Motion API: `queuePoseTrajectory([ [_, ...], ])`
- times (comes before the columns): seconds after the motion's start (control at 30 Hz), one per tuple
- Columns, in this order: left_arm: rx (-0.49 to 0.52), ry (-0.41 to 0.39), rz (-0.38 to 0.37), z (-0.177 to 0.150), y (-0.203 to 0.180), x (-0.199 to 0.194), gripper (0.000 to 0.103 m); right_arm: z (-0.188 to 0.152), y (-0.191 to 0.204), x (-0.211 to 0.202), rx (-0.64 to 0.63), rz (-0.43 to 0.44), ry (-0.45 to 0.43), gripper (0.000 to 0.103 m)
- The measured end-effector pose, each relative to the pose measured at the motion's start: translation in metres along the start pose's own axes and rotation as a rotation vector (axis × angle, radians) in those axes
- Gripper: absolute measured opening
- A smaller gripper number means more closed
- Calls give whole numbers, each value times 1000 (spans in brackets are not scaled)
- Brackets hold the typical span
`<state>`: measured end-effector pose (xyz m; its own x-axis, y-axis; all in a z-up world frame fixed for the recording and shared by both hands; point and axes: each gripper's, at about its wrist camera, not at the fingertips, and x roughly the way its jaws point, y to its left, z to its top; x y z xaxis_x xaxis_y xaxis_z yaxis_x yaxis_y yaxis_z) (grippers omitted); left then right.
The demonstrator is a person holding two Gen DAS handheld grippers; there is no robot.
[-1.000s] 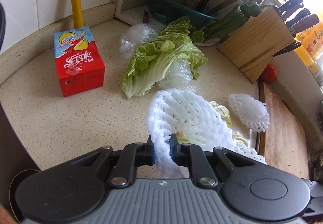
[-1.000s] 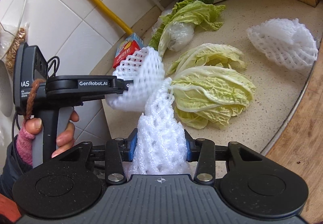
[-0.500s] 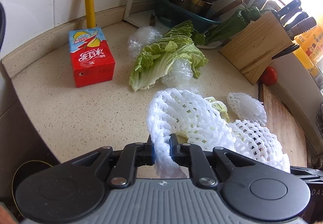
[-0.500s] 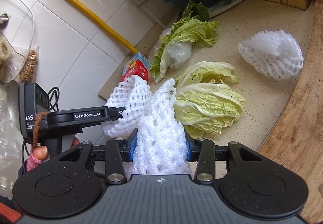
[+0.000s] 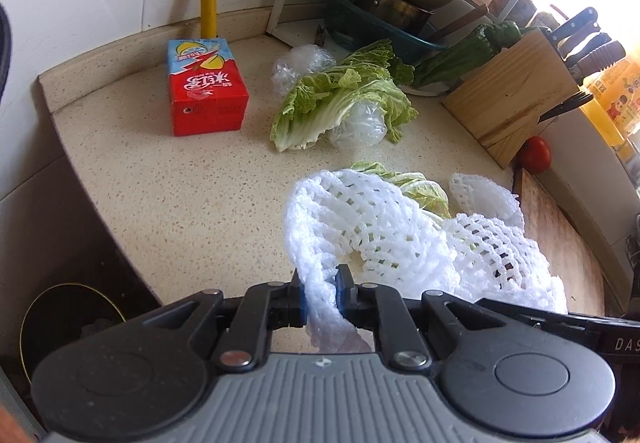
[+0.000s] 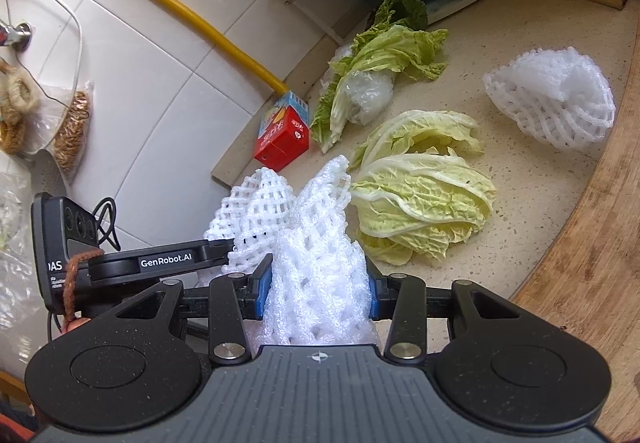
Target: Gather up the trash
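Left gripper [image 5: 320, 291] and right gripper [image 6: 316, 287] each clench a foam net; only the right view shows a third foam net [image 6: 552, 99] ahead-right near the cutting board's edge [image 6: 592, 243].

Open lane: bare table [image 5: 168, 203] is lying between the red carton [image 5: 206, 99] and the held foam nets.
Far side: cabbage leaves [image 5: 344, 99], a dish rack [image 5: 384, 3] and a knife block [image 5: 512, 95] are crowding it.
Right: a cutting board [image 6: 592, 243], a loose foam net [image 6: 552, 99] and pale cabbage [image 6: 428, 199] are blocking the way.
Left: the tiled wall [image 6: 140, 91] is closing in.
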<state>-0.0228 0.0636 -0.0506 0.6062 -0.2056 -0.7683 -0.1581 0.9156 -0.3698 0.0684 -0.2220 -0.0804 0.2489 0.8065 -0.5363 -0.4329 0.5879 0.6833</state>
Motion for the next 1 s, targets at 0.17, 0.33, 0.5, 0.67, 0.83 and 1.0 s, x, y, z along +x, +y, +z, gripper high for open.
queuePoseTrajectory([
  [0.17,-1,-14,-22,-1,4,-5,11,1,8,2,-23,5,-6,50],
  [0.33,16,-13,-44,0,6,-10,11,-2,14,8,-16,-10,1,50],
  [0.5,33,-18,-53,-1,9,-19,11,-5,25,11,-22,-3,-4,50],
  [0.67,22,-43,-50,-2,18,-32,11,-6,37,14,-37,8,-4,50],
  [0.83,8,-61,-43,-6,27,-45,11,-8,49,22,-60,23,12,50],
  [1.0,11,-76,-36,-8,32,-54,11,-11,63,31,-84,40,32,50],
])
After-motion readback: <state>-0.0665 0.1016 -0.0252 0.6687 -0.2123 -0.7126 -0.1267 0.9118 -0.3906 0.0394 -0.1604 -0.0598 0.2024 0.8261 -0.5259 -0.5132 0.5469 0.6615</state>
